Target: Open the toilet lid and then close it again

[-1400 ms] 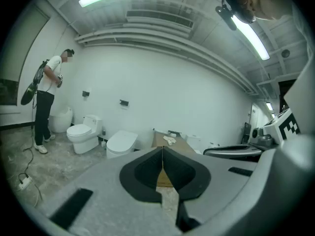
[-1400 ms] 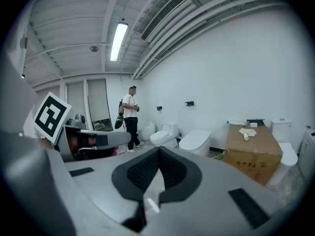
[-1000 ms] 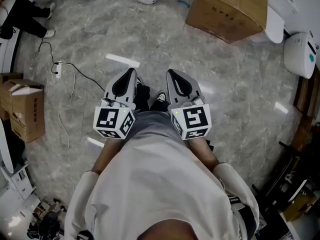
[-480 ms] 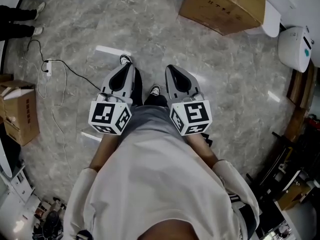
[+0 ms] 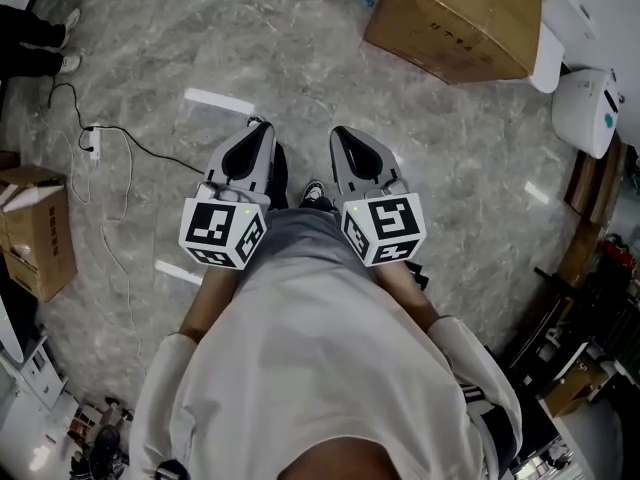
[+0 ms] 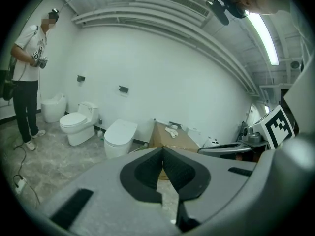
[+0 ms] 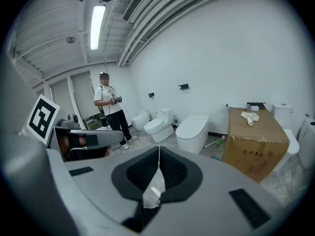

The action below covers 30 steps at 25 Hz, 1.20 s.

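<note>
Both grippers are held side by side in front of the person's body, above a marble floor. My left gripper (image 5: pixel 262 128) (image 6: pixel 162 149) is shut with nothing between its jaws. My right gripper (image 5: pixel 338 133) (image 7: pixel 159 148) is shut and empty too. Several white toilets stand along the far white wall. The nearest toilet (image 7: pixel 193 132) (image 6: pixel 119 136) has its lid down. A second toilet (image 7: pixel 161 123) (image 6: pixel 78 124) stands left of it, also with its lid down. Neither gripper is near or touching any toilet.
A big cardboard box (image 5: pixel 455 18) (image 7: pixel 253 141) stands right of the nearest toilet, with a cloth on top. More white toilets (image 5: pixel 585 108) stand at the right. A cable with a plug (image 5: pixel 90 143) lies on the floor at the left. Another person (image 7: pixel 110 107) stands by the far toilets.
Both grippers have been carried across the floor together, still shut and side by side. The person's feet have stepped, and the floor cable and the left-hand box have shifted left in view.
</note>
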{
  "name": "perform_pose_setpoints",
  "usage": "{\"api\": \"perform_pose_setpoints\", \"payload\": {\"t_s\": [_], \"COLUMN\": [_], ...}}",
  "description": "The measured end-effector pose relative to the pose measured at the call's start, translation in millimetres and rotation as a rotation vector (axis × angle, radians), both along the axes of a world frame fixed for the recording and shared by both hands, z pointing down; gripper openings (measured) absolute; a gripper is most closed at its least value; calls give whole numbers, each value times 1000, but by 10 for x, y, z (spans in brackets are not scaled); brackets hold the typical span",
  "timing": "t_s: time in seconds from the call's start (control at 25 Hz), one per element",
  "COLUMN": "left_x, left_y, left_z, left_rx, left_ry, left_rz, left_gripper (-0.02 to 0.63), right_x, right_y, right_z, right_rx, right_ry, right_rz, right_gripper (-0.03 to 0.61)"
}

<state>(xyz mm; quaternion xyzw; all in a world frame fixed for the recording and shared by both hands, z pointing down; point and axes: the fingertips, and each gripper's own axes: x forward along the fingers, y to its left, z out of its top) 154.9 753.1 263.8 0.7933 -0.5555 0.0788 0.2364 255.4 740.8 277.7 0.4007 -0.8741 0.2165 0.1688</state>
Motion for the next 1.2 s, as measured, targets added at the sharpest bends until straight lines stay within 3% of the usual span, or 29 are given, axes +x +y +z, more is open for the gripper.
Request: {"api": "perform_pose_setpoints", "payload": {"t_s": [0.4,0.76,1.2], "left_x": [-831,-1523,-1951], "left_y": [-798,-1344,-1592], "left_z": [-52,-203,-223], "left_rx": [-8,53,76], "left_ry": [-8,-1,31], "left_rz": [72,111,99], "left_gripper": [6,6,6], "right_x": [-801,-1519,-1919], "right_y": [-809,-1327,-1621], "right_z": [-38,-191,-269], "right_rx": [-17,36,66], "right_ry": [2,26,52], "right_rz": [74,91,102], "right_gripper": [12,12,12]}}
